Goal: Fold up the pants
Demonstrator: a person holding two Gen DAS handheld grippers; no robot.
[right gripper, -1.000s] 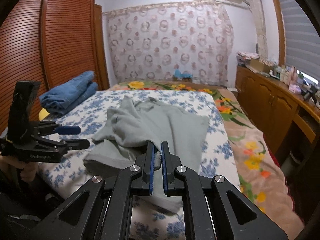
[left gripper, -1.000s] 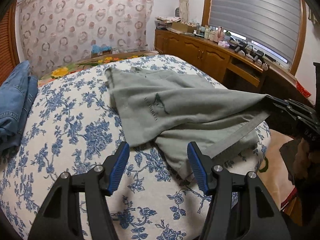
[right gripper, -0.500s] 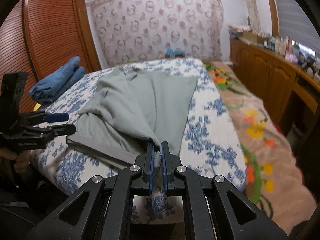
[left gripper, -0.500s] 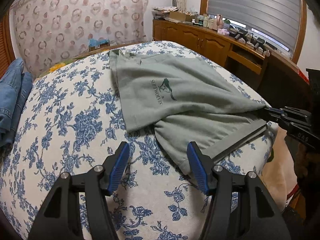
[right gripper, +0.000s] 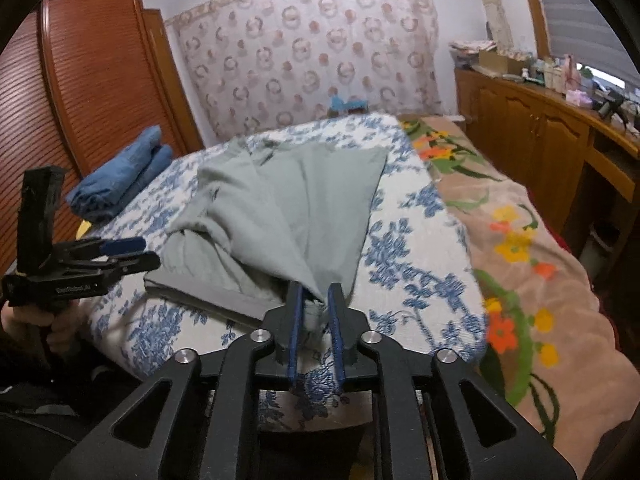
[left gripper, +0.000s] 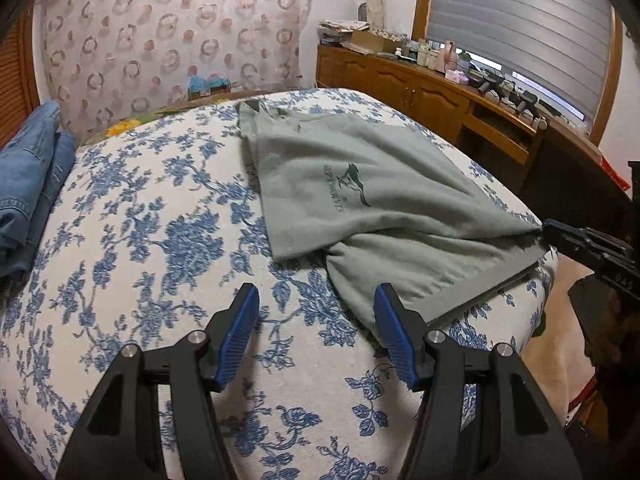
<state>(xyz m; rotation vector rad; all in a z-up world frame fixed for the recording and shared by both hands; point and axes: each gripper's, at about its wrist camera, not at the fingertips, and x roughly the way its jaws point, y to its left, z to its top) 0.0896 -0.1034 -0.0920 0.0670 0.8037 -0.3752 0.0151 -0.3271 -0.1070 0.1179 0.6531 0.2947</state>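
On the floral bed (left gripper: 132, 248), grey pants (left gripper: 360, 192), right gripper (right gripper: 316, 300) just loosening around fabric, left gripper (left gripper: 316, 320) agape, empty

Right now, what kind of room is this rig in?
Most likely a home bedroom: a bed with a blue-flowered cover holds the grey pants and folded jeans, beside a louvred wooden wardrobe and a cluttered wooden sideboard under a blind-covered window.

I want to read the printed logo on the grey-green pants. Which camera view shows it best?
The left wrist view: the dark green logo faces the camera on the top layer of the pants, though its lettering is too blurred to read. In the right wrist view the pants show only plain folds; no logo is visible.
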